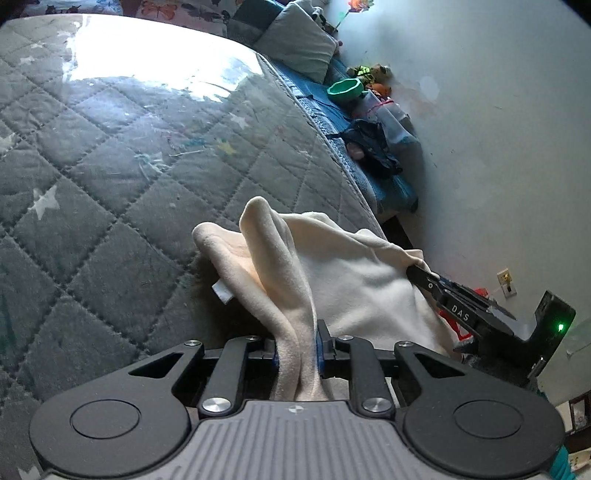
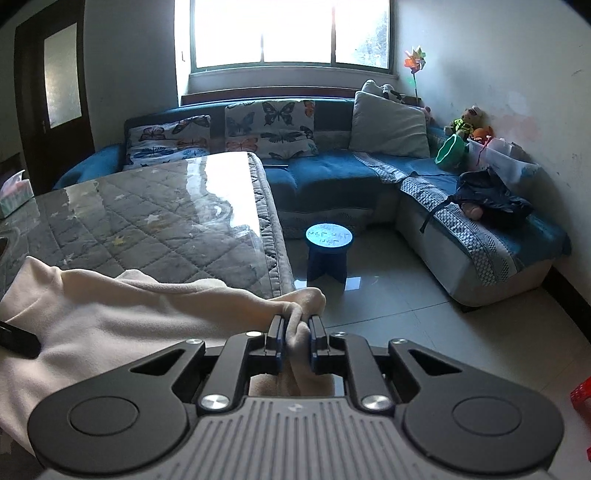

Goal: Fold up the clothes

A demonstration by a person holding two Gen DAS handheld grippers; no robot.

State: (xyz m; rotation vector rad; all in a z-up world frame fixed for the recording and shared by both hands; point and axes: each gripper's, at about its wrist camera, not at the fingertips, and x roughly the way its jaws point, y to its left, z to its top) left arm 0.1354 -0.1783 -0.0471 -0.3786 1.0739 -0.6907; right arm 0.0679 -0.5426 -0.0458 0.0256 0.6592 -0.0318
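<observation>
The left claw (image 1: 298, 347) is clamped on a bunched fold of the cream fleece garment (image 1: 351, 280), its blue-lined pads pressed against the cloth from both sides, with the fabric rising in a tall ridge just beyond the tips. The right claw (image 2: 297, 334) is likewise closed tight on another gathered corner of the same garment (image 2: 110, 317), a knot of cloth poking out past its fingertips. In the left wrist view the right claw shows as a black tool biting the garment's far edge, so the cloth hangs stretched between the two. A small white label (image 1: 222, 291) sticks out from the garment's underside, on the side toward the quilted surface. The garment lies draped over the near corner of the surface (image 2: 177, 221), which is covered with a grey quilted cloth printed with pale stars under a glossy clear sheet that glares with window light. Beyond the surface stands a small blue round stool (image 2: 328, 254) on the tiled floor. Behind the surface runs a blue corner sofa (image 2: 332, 173) with butterfly-print cushions (image 2: 269, 127) and a plain grey pillow (image 2: 388, 125). On the sofa arm farthest from the surface sit a green bowl (image 2: 450, 149), a soft toy (image 2: 463, 123), a clear plastic box (image 2: 502, 157) and a dark bundle of clothing (image 2: 491, 199). A bright window (image 2: 291, 33) sits above the sofa back.
</observation>
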